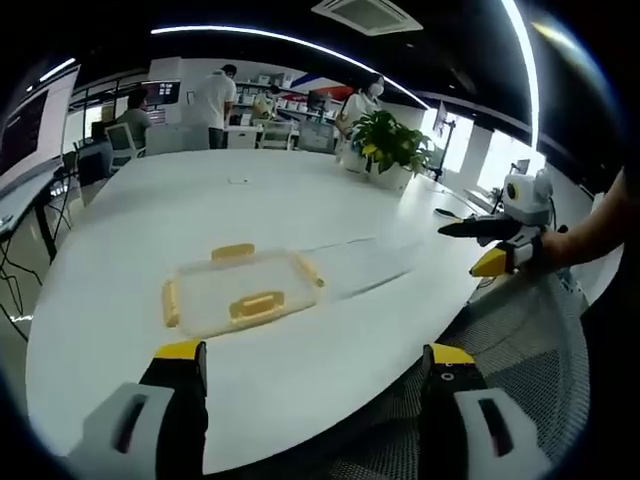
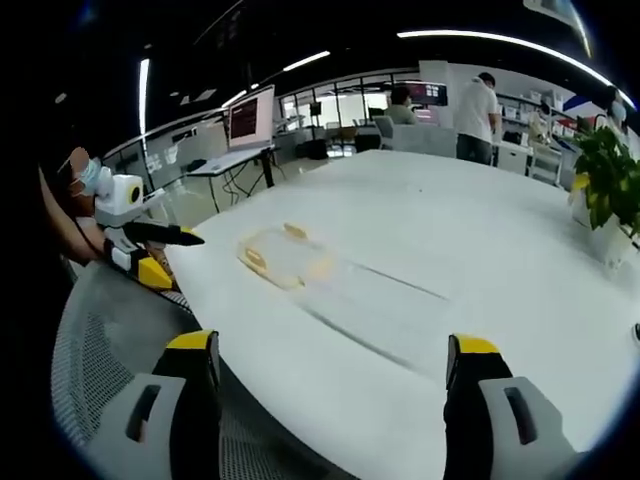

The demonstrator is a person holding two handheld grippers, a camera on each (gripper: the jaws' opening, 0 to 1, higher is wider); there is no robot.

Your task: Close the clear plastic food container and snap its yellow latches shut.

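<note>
On white table (image 1: 330, 200) sits clear container (image 1: 243, 291), yellow latches (image 1: 256, 305); left gripper (image 1: 313, 360) and right gripper (image 2: 333, 352) near edge, fingers spread, holding nothing.

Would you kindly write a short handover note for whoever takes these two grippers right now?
Left gripper: open, empty, held back at the near edge of the white table.
Right gripper: open, empty, also off the table edge.
Clear container lies flat on the table, untouched; yellow latches show on its sides.
Done: cannot tell whether the lid is seated or any latch snapped.
Left: approach, check the lid, press each latch shut.
</note>
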